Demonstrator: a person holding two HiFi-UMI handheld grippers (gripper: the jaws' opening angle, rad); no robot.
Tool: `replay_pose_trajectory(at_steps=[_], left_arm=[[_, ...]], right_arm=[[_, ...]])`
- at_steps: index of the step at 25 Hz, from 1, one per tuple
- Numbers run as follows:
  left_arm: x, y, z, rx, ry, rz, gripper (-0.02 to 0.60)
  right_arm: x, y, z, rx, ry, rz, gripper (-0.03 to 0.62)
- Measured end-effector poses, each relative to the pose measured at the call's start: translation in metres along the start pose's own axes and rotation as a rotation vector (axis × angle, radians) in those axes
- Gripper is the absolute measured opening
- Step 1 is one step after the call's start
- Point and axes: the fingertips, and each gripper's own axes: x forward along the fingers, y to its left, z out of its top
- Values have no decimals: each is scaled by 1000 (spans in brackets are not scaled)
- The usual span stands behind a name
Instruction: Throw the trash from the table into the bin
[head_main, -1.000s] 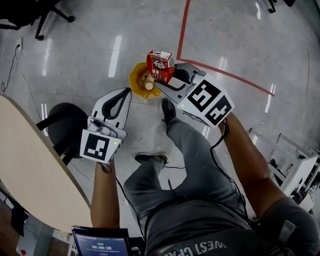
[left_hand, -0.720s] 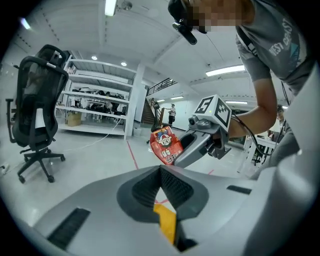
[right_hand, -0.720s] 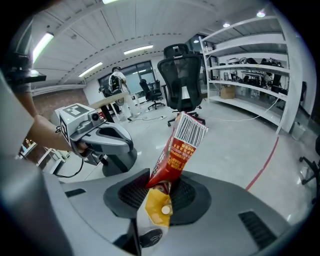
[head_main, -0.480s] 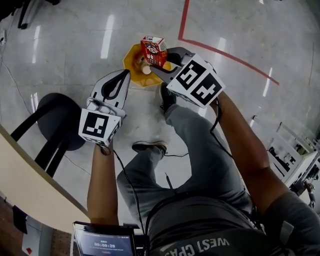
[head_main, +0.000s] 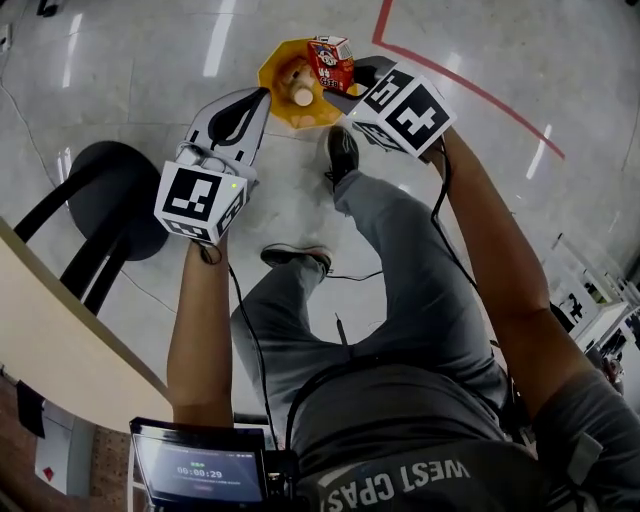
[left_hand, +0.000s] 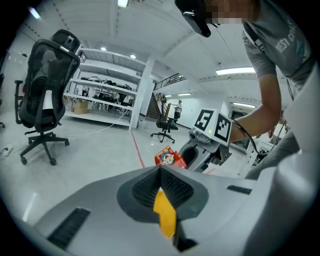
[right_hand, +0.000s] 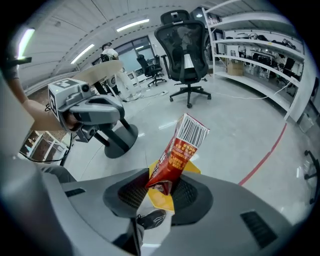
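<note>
Both grippers lower now, over bin (head_main: 268, 70) | right gripper (right_hand: 161, 184) clamps carton (right_hand: 179, 147) corner, left gripper (left_hand: 160, 171) closed, empty | we judge carton light, crushable.

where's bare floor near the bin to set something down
Bare floor: between the bin and the stool, and beyond the red tape line. Crowded at the bin: the carton in the right gripper hangs over it, with the left gripper and a shoe beside it.

Both arms outstretched — left gripper (head_main: 258, 97) jaws together, right gripper (head_main: 348, 88) jaws clamped.
</note>
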Motion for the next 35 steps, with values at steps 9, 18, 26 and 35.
replay_pose_trajectory(at_steps=[9,18,26,35], left_arm=[[-31,-17,38,15,-15,5,43],[-86,-47,114,54,-38,17,43],[-149,-83,210,135,-105,49,43],[-257,-131,296,207,-194,135,43]], right_arm=[[-21,7,1,47,44,-48,120],[-98,42,61,43,-57,-88,119],[-204,84,129,3,-235,-102,118],[-334,169,220,-52,-478,-86,9]])
